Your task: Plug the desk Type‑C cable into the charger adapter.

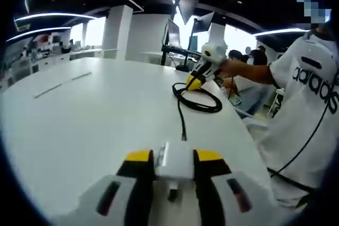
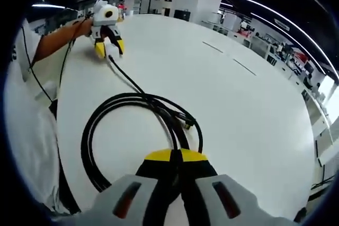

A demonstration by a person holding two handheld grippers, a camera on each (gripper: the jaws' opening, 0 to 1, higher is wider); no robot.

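In the left gripper view, nearest me, my left gripper (image 1: 174,161) has its yellow-tipped jaws pinching the white adapter (image 1: 175,163), which stands up between them over the white bench (image 1: 79,120). Just past it, the black cable (image 1: 195,99) has its free end lying on the bench, pointing toward the adapter and near it but not touching. The cable runs away from there into a coil near the bench's right edge. At that coil sits my right gripper (image 1: 197,80), its yellow tips down on the loop, with a person's arm (image 1: 249,71) behind it and a white T-shirt with black lettering to the right. Farther off are monitors (image 1: 175,35) and seated people.

The right gripper view fills in what the left one does not: close up, my right gripper (image 2: 177,157) has its jaws pressed together on the cable (image 2: 122,104) where the coil's strands gather, though which strand sits between the tips I cannot quite tell. The coil spreads on the bench (image 2: 238,93) ahead of the jaws, a plug end lying at its right side. One strand leads on to the far side, where my left gripper (image 2: 108,46) shows small, jaws pointing down at the bench, on an outstretched arm.
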